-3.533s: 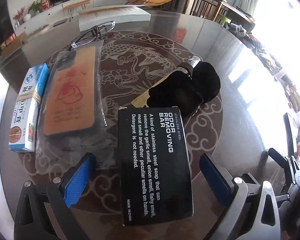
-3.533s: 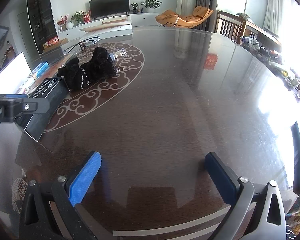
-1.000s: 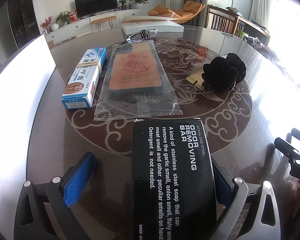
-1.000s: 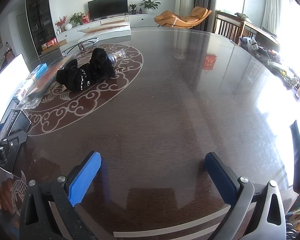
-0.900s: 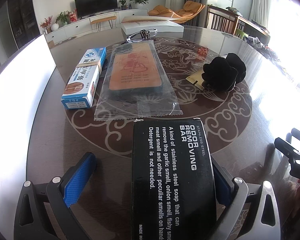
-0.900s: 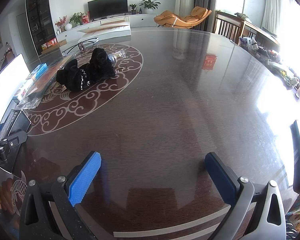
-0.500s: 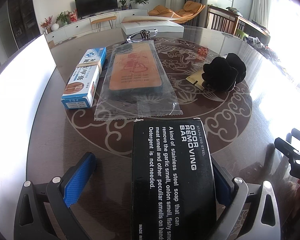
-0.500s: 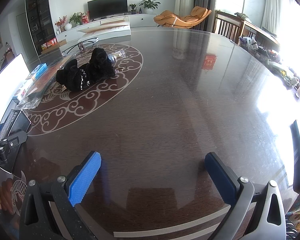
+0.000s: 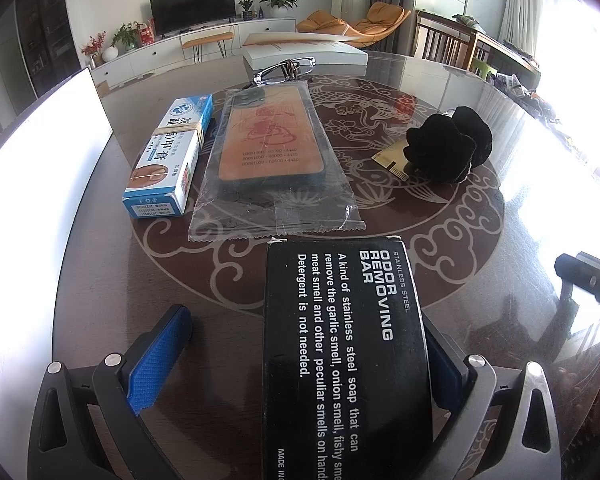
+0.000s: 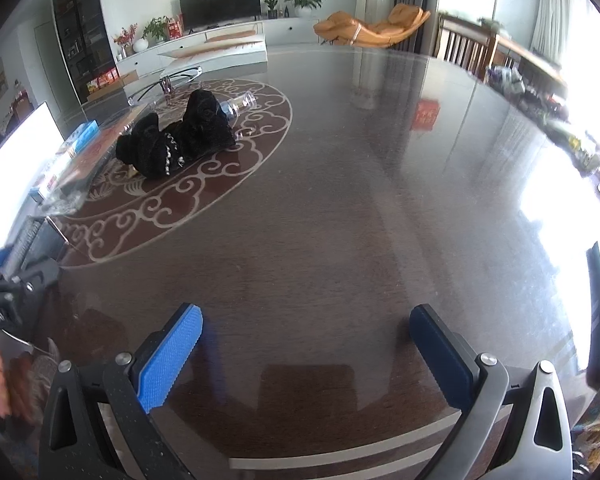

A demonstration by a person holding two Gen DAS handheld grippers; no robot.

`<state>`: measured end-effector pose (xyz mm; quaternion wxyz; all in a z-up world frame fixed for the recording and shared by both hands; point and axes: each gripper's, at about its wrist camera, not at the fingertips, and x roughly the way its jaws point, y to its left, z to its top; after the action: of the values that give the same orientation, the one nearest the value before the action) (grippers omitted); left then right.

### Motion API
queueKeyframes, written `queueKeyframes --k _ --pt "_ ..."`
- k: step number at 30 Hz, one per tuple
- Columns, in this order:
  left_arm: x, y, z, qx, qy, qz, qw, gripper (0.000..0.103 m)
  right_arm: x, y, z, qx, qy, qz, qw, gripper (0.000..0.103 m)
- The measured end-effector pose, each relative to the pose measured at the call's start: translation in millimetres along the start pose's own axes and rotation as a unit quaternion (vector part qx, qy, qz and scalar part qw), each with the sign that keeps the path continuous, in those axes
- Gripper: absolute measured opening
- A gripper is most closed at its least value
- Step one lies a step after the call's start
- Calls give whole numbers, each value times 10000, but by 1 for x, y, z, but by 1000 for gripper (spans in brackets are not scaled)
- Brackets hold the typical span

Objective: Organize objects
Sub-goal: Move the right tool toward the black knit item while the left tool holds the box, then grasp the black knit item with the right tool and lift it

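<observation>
Left tongs spread wide over a black soap box; right tongs spread wide and empty above the bare desk.

The black box marked "Odor Removing Bar" lies flat on the dark glass-topped desk between the left tongs' blue pads, its right edge against the right pad while the left pad stands well clear of it, so nothing is gripped. Just beyond the box lies a phone case in a clear bag, with a blue-and-white carton beside it on the left. To the right sits a black fuzzy bundle on a gold card. Spectacles and a flat white box lie farther back. In the right wrist view the bundle is far off to the left.
</observation>
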<state>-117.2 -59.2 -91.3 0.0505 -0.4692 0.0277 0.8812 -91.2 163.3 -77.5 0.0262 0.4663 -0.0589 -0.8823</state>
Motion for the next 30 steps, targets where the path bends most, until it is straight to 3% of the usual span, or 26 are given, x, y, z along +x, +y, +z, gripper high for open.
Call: queueKeyframes --k 2,6,9,12,15,17,18,19,22,27,29,30 --pt "0 0 0 2 1 -1 10000 103 3 5 19 432 52 605 9972 103" --pt "0 0 0 -2 -5 14 10000 103 17 49 79 406 67 1116 9929 103" --pt "0 0 0 -3 -5 14 10000 103 39 80 115 362 193 1257 9912 103" --pt "0 0 0 -2 -5 14 10000 103 69 99 133 297 623 1083 9917 103" --pt "0 0 0 -2 -6 14 10000 103 86 113 128 -260 688 708 9948 97" --pt "0 0 0 -2 -6 13 10000 103 86 111 117 -635 575 596 9945 64" --pt "0 0 0 -2 -6 13 10000 103 85 106 110 -774 557 646 9933 56" --pt "0 0 0 -2 -5 13 10000 103 84 101 103 -889 603 676 9919 41" --pt "0 0 0 -1 -5 10 10000 103 64 79 80 -1277 518 857 9867 33" --pt "1 1 0 -1 -5 9 10000 103 27 31 55 -1685 620 1023 9784 34" --pt "1 1 0 2 -4 9 10000 103 19 18 55 -1566 633 960 9809 38" --pt "1 1 0 2 -2 9 10000 103 14 13 58 -1373 633 955 9839 51"
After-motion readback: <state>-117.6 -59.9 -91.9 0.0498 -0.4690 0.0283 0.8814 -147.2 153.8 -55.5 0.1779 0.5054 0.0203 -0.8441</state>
